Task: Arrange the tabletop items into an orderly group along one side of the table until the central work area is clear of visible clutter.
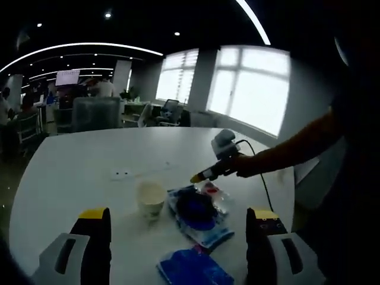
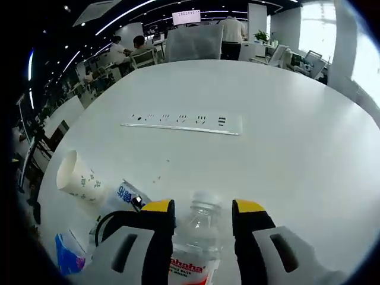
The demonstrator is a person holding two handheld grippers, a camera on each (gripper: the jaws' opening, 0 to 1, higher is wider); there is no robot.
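**Water bottle gripped among loose clutter**

The water bottle (image 2: 199, 237) is sitting between the jaws of the right hand-held gripper (image 2: 196, 208), which is closing on its clear, thin body near the worktop (image 2: 267, 119) edge. Squeezing could be buckling it or letting it slip. The left hand-held gripper (image 1: 178, 217) is hanging wide and empty above blue packets (image 1: 199, 217); the paper cup (image 1: 150, 199) beside them could tip if nudged.

Past my white table (image 2: 285, 148) I see an open office. A flush strip of sockets (image 2: 183, 123) runs across the tabletop. A grey mesh chair (image 1: 95, 114) stands at the far edge, with bright shaded windows (image 1: 249, 89) off to one side. People sit at distant desks (image 2: 127, 50), a wall screen (image 2: 186, 16) glows, and long ceiling lights (image 1: 77, 47) curve overhead.
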